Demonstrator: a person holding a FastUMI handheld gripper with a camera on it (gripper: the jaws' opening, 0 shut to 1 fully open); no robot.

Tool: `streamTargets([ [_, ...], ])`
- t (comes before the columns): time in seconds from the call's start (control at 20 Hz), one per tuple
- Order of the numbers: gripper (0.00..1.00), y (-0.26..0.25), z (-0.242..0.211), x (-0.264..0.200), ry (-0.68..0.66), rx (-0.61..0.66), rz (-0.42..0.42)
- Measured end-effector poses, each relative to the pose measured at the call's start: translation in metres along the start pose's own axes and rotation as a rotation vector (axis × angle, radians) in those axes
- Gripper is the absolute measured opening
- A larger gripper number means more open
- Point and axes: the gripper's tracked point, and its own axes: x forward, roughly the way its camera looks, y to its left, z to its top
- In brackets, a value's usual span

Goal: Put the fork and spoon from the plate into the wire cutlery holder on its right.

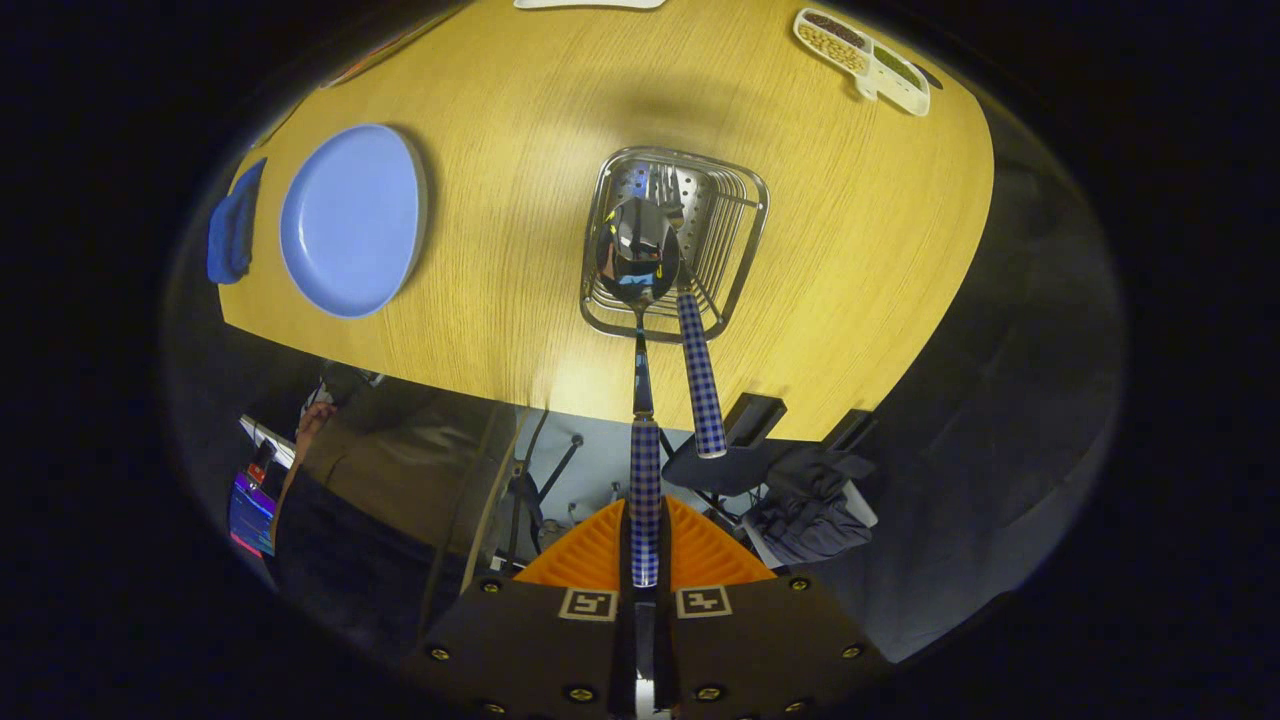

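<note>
My gripper is shut on the checked handle of the spoon, held high above the table and pointing down. The spoon's shiny bowl hangs over the open top of the wire cutlery holder, which stands on the wooden table. The fork stands inside the holder, its checked handle sticking up just right of the spoon's stem. The blue plate lies bare, well to the left of the holder.
A blue cloth lies left of the plate. A white divided tray with beans sits at the table's far right. Below the table's near edge are a person's arm, a chair and bundled clothing.
</note>
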Motion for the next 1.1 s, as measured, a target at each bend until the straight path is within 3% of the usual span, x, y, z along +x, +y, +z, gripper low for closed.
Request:
streamTargets([
  [0.35, 0.07, 0.003, 0.027, 0.011, 0.049, 0.046, 0.045],
  [1.1, 0.12, 0.001, 0.052, 0.002, 0.035, 0.001, -0.005],
])
